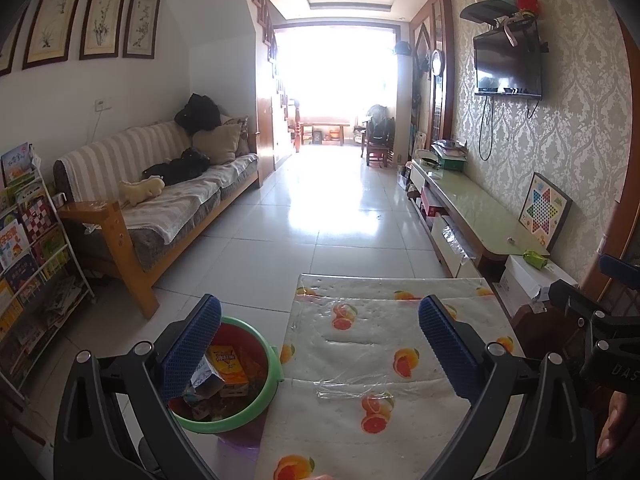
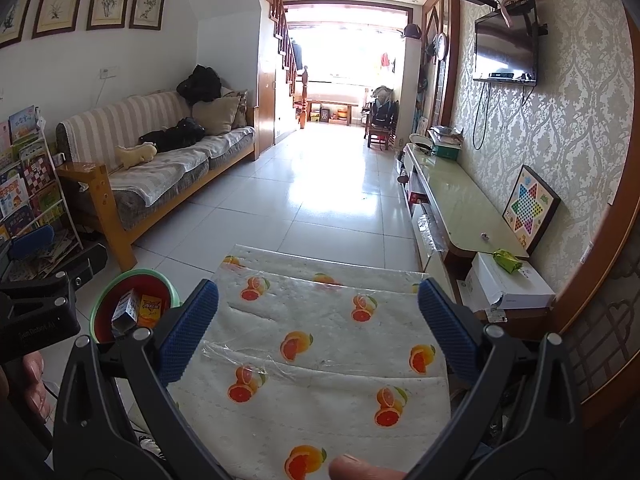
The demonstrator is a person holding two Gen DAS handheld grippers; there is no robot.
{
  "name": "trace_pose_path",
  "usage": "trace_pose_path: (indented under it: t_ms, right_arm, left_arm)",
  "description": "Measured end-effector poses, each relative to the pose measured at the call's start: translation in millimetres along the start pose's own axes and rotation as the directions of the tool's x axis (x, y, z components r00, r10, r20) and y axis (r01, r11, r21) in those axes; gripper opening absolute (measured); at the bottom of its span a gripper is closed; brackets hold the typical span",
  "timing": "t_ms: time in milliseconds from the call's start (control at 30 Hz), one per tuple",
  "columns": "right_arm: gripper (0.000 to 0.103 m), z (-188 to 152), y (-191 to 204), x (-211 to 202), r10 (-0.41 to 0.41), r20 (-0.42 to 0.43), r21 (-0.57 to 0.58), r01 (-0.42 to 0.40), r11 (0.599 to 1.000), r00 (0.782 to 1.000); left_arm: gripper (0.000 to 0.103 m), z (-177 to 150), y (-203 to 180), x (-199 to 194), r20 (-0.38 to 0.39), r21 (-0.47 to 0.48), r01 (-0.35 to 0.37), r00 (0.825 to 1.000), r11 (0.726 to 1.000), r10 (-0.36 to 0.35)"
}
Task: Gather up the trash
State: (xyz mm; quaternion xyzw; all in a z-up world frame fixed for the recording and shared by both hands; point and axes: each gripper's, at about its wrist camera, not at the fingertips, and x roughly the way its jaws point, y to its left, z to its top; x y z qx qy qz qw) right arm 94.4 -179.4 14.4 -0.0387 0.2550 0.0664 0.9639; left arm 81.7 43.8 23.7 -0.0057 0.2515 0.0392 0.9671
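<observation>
A red bin with a green rim (image 1: pixel 240 412) stands on the floor left of the table (image 1: pixel 384 360); in the right wrist view the bin (image 2: pixel 116 296) shows at lower left. Inside lie an orange carton (image 1: pixel 230 364), also seen as the orange carton (image 2: pixel 150 310), and a small grey-white box (image 2: pixel 126 306). My left gripper (image 1: pixel 320 340) hangs open over the bin's right rim and the table's left edge, holding nothing. My right gripper (image 2: pixel 318 316) is open above the orange-print tablecloth (image 2: pixel 320 360), nothing between its fingers. A green wrapper (image 2: pixel 507 260) lies on a white box at right.
A wooden sofa (image 1: pixel 160 200) with a plush toy lines the left wall, beside a book rack (image 1: pixel 28 248). A long TV cabinet (image 1: pixel 472 208) with a game board runs along the right wall. A fingertip (image 2: pixel 360 468) shows at the bottom. Tiled floor stretches ahead.
</observation>
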Motion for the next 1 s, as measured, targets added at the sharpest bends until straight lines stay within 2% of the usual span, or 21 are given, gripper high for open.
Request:
trace_pose_path:
  t_ms: [567,667,1000]
  right_arm:
    - [0.098,-0.4,1.1,-0.4,0.005,-0.004,-0.006,-0.005,1.000,1.000]
    - [0.098,-0.5,0.6,-0.8,0.002,-0.004,-0.002,-0.002,1.000,1.000]
    - [0.098,-0.9,-0.7,0.0,-0.001,-0.004,0.001,0.001,1.000,1.000]
  left_arm:
    - [0.095,2.4,-0.2,-1.7,0.006,-0.019,0.007,1.000,1.000,-0.007]
    - [0.095,2.9,-1.8,-4.8,0.021,-0.018,-0.023,1.000,1.000,0.024]
    - [0.095,2.7,-6.9,-3.5,0.015,0.002,-0.033,0.999,0.999,0.033]
